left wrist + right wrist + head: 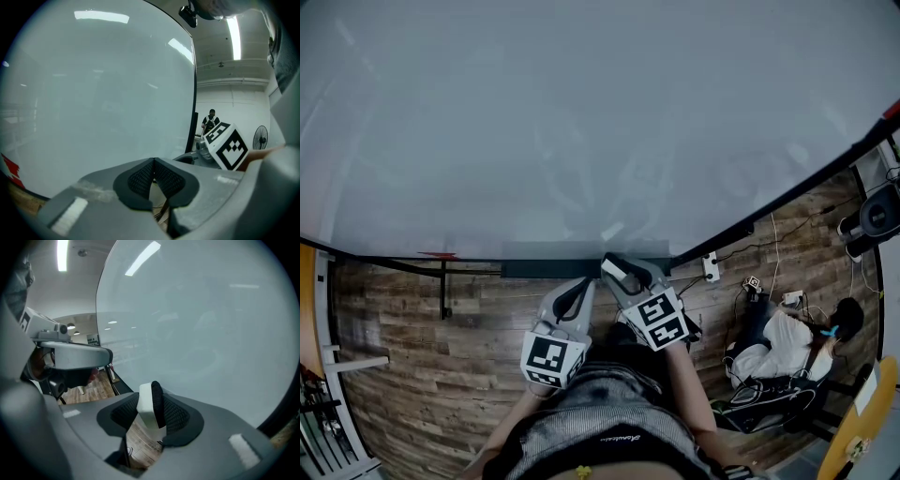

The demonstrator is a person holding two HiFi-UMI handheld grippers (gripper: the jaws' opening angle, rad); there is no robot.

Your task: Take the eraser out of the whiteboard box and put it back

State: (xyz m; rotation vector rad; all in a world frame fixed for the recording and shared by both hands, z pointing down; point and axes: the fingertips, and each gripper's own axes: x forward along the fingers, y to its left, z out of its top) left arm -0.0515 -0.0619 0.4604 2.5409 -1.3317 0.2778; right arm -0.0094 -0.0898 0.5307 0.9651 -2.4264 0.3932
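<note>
Whiteboard [581,122] fills the upper head view. Dark whiteboard box [539,269] runs along its lower edge, centre frame. Wood floor [422,347] below.

Right tool [622,272]: pinching the eraser [145,408] betw. both pads. Eraser stands on edge in the grip, white body toward 9 o'clock, black felt face toward 3 o'clock, top end sticking up past the pad tips. In head view the tool tip w/ eraser sits at the box, right of its middle; contact w/ box cannot be told. Right cube [658,321] lies behind the jaws, at their 5 o'clock.

Left tool [577,291]: pads pressed together at the tips, nothing betw. them. Sits just beside right tool, at its 8 o'clock, tip near the box's lower edge. Left cube [551,359] at 6 o'clock of its jaws. Left gripper view shows right cube at 3 o'clock, whiteboard ahead.

Other items:
- Red mark [439,254] at board's lower edge, 9 o'clock of box.
- White power strip [710,268] on floor, 3 o'clock of box.
- Seated person [783,352] at 4 o'clock, well apart from both tools.
- Second person [211,121] standing far off in left gripper view, beside board's edge.
- Fan [260,137] at 3 o'clock of that person.
</note>
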